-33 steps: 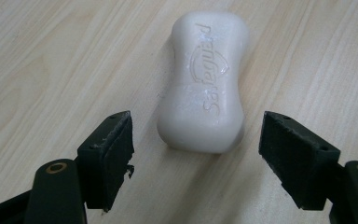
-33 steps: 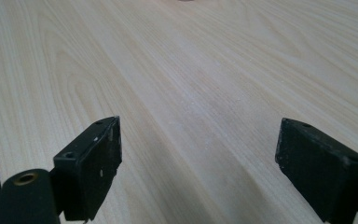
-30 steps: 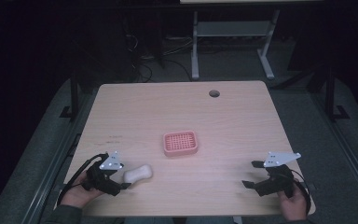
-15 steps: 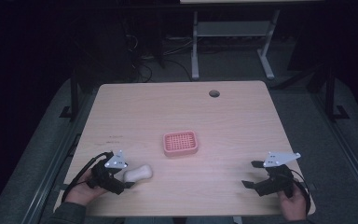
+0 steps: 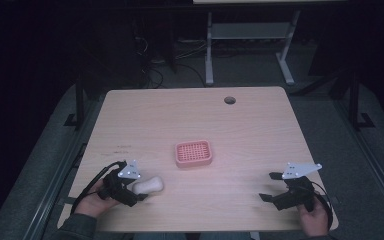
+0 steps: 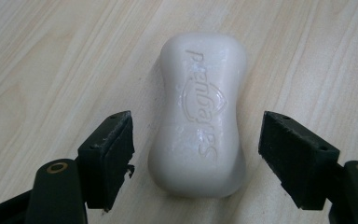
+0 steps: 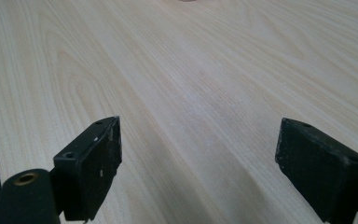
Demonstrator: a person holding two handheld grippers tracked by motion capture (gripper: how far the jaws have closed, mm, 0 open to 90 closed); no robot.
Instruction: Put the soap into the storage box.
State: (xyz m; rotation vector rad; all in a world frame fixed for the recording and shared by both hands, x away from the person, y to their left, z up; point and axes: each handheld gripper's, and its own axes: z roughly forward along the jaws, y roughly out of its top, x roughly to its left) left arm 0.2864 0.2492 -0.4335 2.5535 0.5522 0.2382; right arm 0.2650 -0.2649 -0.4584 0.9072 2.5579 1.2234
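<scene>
Left gripper view first: I see the two black fingers (image 6: 112, 154) of my left gripper (image 6: 196, 161) spread wide, with the white soap bar (image 6: 200, 112) lying between them. Its near end sits level with the pads; there is a visible gap on each side, so neither pad touches it. The bar lies flat on the tabletop (image 6: 51, 56), lettered face up, long axis running away from the camera, its far end reaching past the fingertips.

In the high view I find the left gripper (image 5: 130, 187) at the near left corner of the tabletop (image 5: 260, 130), held in the left hand (image 5: 92, 202), with the soap bar (image 5: 148, 185) just at its tip. A pink soap dish (image 5: 194, 153) stands near the middle of the tabletop, apart from the bar, farther from me and to its right.

Right gripper view: the right gripper (image 7: 198, 170) has its fingers (image 7: 100, 158) likewise spread, bare wood between them. The high view places the right gripper (image 5: 275, 187) at the near right corner in the right hand (image 5: 315, 217), well apart from bar and dish.
</scene>
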